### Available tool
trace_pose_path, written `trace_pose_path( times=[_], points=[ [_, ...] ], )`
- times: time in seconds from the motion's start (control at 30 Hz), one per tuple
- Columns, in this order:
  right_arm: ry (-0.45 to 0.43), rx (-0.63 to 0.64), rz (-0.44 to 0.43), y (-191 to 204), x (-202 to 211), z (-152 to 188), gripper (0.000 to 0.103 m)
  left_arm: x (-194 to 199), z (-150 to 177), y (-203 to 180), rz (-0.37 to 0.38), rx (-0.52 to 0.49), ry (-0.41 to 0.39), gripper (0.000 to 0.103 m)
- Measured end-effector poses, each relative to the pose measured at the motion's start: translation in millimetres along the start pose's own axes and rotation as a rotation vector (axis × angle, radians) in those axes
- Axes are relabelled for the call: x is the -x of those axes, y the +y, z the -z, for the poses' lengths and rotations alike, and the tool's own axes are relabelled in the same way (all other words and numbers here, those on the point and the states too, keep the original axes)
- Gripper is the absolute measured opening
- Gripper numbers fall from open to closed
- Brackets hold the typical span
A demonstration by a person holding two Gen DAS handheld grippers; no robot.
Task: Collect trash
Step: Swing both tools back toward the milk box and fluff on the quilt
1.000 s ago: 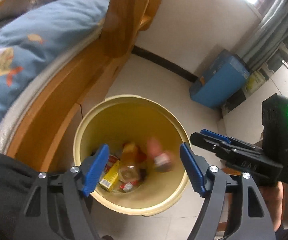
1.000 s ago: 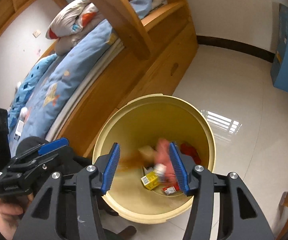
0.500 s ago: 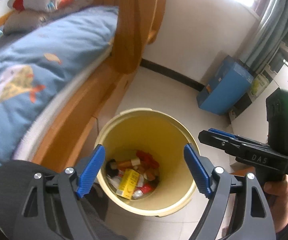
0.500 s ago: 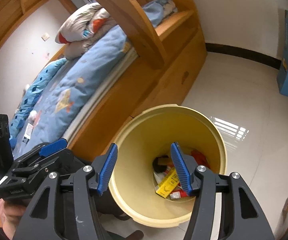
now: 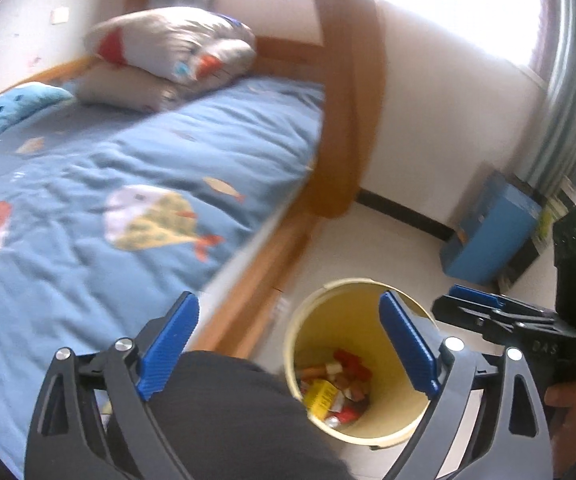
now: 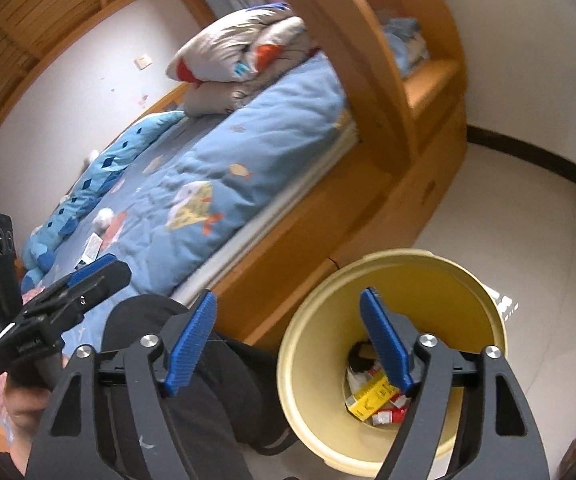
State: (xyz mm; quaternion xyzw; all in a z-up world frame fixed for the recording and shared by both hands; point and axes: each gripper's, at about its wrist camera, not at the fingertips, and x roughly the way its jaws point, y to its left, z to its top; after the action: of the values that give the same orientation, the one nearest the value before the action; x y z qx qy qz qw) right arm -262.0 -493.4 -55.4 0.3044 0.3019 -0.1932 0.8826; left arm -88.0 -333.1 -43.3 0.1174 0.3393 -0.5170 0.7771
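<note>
Left gripper [image 5: 288,344] & right gripper [image 6: 288,344]: jaws opening, nothing between; yellow bin [image 5: 367,434] below (w/ trash [image 5: 337,386]).

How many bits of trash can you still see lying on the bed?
2: a white crumpled wad on the blue quilt, and a small card-like packet just below it. A dark scrap may sit beside that; more may hide behind the left gripper.
</note>
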Motion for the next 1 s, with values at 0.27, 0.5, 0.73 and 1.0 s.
trace_pose_path(
  times=[0.27,0.5,0.73,1.0],
  points=[
    [-0.021,0.111,-0.064,61.6,-25.8,-11.9,0.084,38.0,0.1,60.7,-0.171,0.085,-0.08,0.099],
    [-0.068,0.219,-0.104,122.4,-48.8,-20.0,0.086,73.9,7.2,136.8,-0.351,0.221,-0.135,0.099],
    [-0.093,0.344,-0.153,190.2,-75.8,-25.1,0.094,99.2,16.9,198.9,-0.507,0.322,-0.15,0.099],
    [-0.076,0.419,-0.207,246.4,-110.9,-30.8,0.094,107.1,26.3,249.7,-0.59,0.389,-0.131,0.099]
  ],
)
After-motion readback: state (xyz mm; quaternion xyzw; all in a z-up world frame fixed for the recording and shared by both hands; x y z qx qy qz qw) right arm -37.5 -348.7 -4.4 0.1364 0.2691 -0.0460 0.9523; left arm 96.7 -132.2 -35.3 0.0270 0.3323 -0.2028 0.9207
